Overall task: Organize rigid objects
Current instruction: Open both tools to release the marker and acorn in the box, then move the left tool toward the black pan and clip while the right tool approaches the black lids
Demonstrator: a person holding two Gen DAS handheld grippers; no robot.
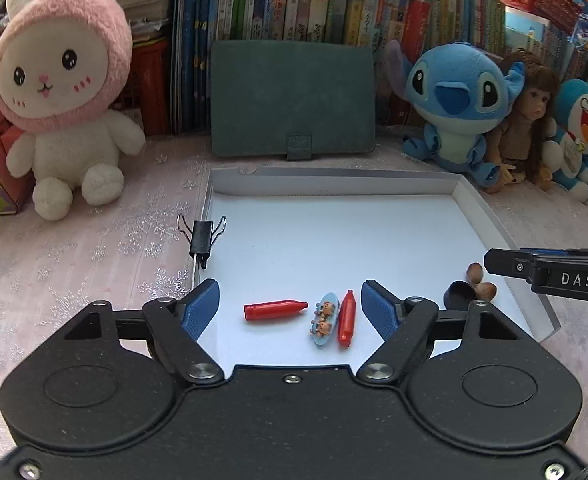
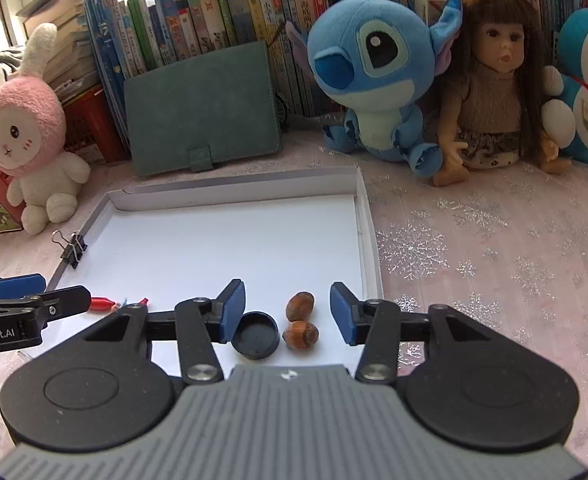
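Inspected: shallow white cardboard tray (image 1: 506,236) on the pale snowflake-print tablecloth (image 1: 74,264), with small items lying near its front edge. Left gripper (image 1: 290,300): jaws wide apart, holding nothing; below them two red plastic crayon-shaped pieces (image 1: 275,309) and a small blue oval charm with bear figures (image 1: 324,320), all clear of the pads. Right gripper (image 2: 288,312): jaws parted, empty; between them two brown hazelnuts (image 2: 300,306) and, just beside the left pad, a round black plastic cap (image 2: 255,335). All light, stiff, smooth. Nuts rounded, likely to roll or squirt: pinch across the middle. Cap best gripped across its rim, crayon pieces across the barrel. Charm probably flat, hard to pick up.
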